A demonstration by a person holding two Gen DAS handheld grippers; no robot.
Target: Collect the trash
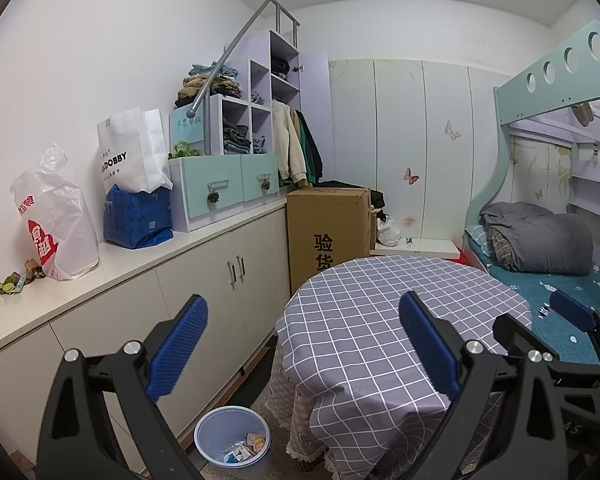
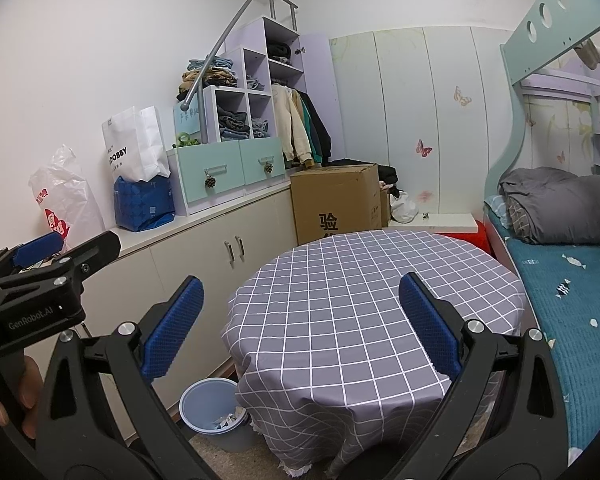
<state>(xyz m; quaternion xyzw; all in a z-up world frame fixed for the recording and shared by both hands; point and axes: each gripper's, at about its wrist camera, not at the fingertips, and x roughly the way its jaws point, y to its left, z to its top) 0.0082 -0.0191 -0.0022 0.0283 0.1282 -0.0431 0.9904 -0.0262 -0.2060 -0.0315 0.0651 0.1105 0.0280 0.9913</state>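
Left wrist view: both tongs (image 1: 304,344) (image 2: 300,326) apart and empty, checked table (image 1: 380,320) between them and blue bin (image 1: 232,440).

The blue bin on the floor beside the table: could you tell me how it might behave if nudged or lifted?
The bin looks like thin plastic holding only a few wrappers, so probably light. Nudged, it would likely slide or tip easily. Gripped at the rim, its wall may flex.

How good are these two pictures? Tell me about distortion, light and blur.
Left wrist view: strong fisheye bending, dark corners, even indoor light, sharp down to the bin. Right wrist view: the same bending, the bunk rail curves, and the left tongs at the edge look slightly soft.
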